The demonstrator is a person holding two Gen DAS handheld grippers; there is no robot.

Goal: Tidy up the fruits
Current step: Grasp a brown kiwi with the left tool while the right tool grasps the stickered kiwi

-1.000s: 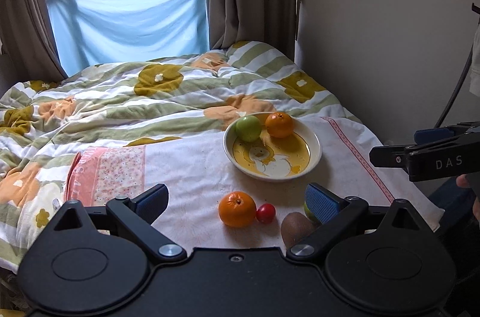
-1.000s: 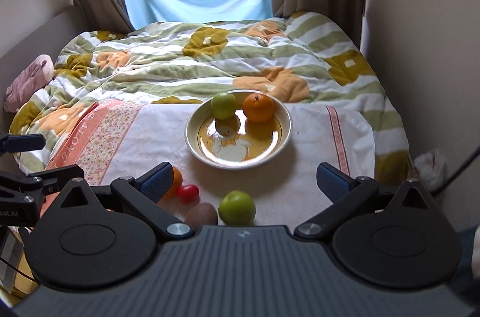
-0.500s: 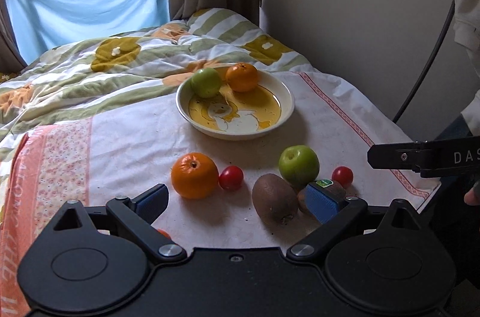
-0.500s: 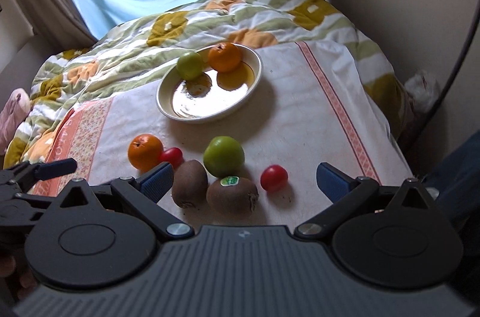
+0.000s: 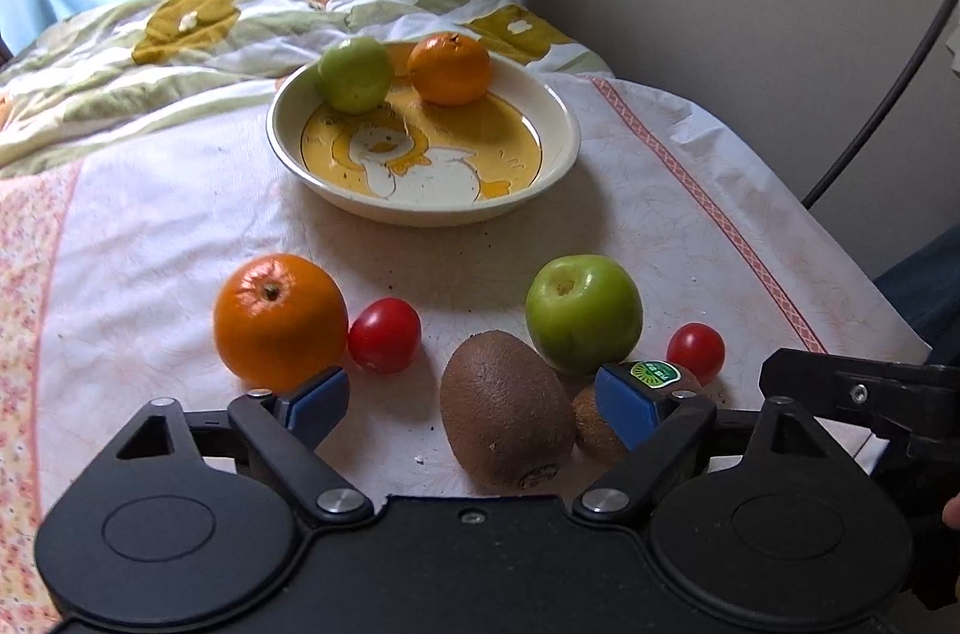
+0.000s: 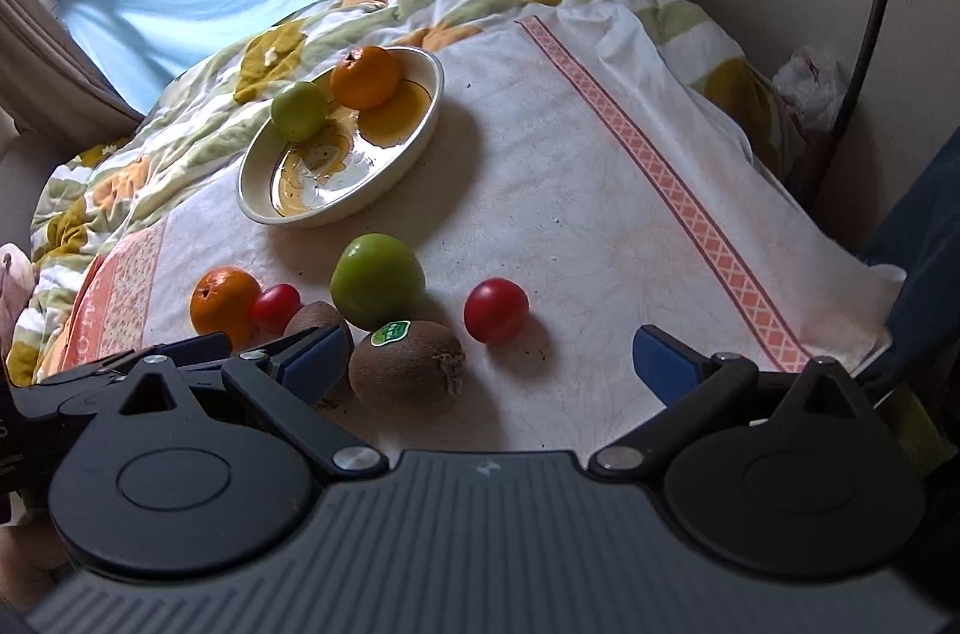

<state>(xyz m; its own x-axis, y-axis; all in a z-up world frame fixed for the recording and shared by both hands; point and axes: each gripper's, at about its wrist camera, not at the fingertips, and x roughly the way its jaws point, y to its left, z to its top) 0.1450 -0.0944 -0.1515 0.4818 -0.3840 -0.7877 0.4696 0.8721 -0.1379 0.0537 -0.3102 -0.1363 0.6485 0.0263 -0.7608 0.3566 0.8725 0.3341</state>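
On the white cloth point(image 5: 180, 226) over the bed, my left tool point(image 5: 474, 403) gapes wide around a kiwi point(image 5: 504, 409); my right tool point(image 6: 489, 364) gapes too, a stickered kiwi point(image 6: 408, 373) between its fingers. Behind, a plate point(image 5: 558, 153) holds an apple point(image 5: 354, 74) and an orange point(image 5: 450, 69).

Glossy glazed plate point(image 5: 558, 135), likely ceramic. Fuzzy, matt brown skin on the kiwi point(image 5: 507, 409). Waxy sheen on the green apple point(image 5: 583, 313), smooth shine on the tomato point(image 6: 497, 310). Dimpled orange point(image 5: 279, 322) peel. Crinkled white cloth point(image 6: 600, 226), woven. Matt black plastic on the left gripper point(image 5: 474, 397), silver metal pivots.
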